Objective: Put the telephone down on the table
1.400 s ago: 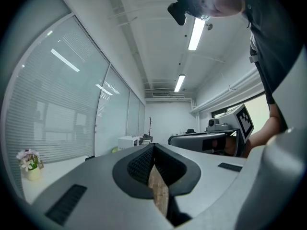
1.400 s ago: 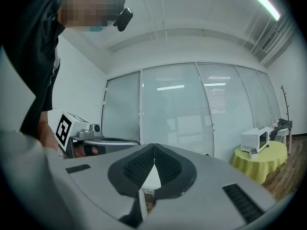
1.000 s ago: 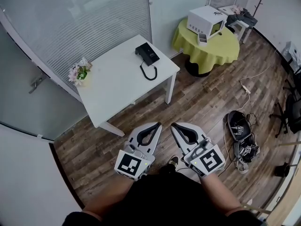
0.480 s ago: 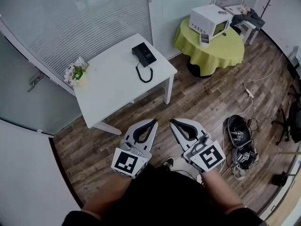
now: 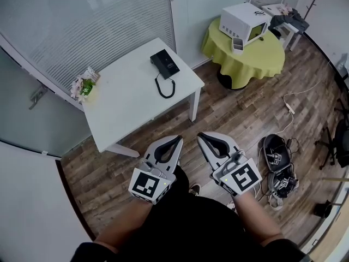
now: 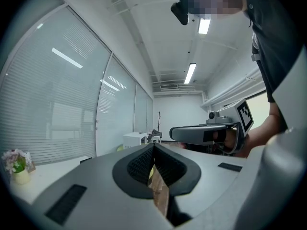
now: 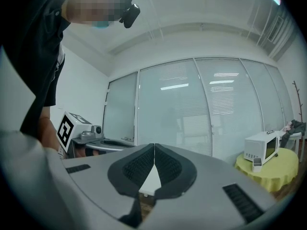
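Note:
A black telephone (image 5: 164, 64) with its coiled cord (image 5: 165, 87) lies on the far right part of a white table (image 5: 131, 97), handset resting on the base. My left gripper (image 5: 180, 139) and right gripper (image 5: 200, 136) hang side by side over the wooden floor, well short of the table. Both are shut with nothing between their jaws. In the left gripper view the left gripper (image 6: 153, 145) has its tips meeting; the right gripper (image 6: 201, 134) shows beside it. In the right gripper view the right gripper (image 7: 154, 146) is likewise closed.
A small flower pot (image 5: 82, 87) stands at the table's left corner. A round table with a yellow cloth (image 5: 248, 53) carries a white microwave (image 5: 244, 22). Glass partition walls stand behind. Bags and cables (image 5: 279, 168) lie on the floor at right.
The view has shifted slightly; the table and telephone sit a little further left and up. Both grippers stay shut and close to the body.

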### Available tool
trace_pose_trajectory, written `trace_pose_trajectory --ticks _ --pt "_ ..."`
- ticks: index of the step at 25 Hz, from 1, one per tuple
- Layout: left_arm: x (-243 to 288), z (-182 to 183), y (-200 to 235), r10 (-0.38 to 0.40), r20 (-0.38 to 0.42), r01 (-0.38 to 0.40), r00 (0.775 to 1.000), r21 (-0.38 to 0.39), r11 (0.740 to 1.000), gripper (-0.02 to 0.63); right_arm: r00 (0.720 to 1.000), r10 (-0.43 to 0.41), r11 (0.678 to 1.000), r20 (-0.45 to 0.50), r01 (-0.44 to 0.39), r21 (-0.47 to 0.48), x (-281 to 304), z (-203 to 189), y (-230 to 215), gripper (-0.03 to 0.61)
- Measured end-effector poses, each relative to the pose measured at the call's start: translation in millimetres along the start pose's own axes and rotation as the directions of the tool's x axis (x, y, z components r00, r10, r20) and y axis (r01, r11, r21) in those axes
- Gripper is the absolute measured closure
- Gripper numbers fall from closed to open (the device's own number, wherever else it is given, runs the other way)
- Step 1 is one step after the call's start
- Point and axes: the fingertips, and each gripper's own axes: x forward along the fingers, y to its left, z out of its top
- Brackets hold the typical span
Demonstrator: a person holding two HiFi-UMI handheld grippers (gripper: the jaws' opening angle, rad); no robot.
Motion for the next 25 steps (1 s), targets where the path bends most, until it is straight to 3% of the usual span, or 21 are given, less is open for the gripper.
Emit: trace_pose_trajectory --ticks 11,25 --pt "60 8 81 -0.017 0.026 0.018 1.000 -0.007 1.000 0.604 0.998 0.015 0.998 -0.063 -0.019 -0.056 78 -10 -50 0.555" --pt "110 -1 196 -0.013 0.023 0.014 1.000 -0.058 0.998 0.604 0.994 -0.002 0.999 -0.109 -0.002 -0.032 186 -23 -108 0.555"
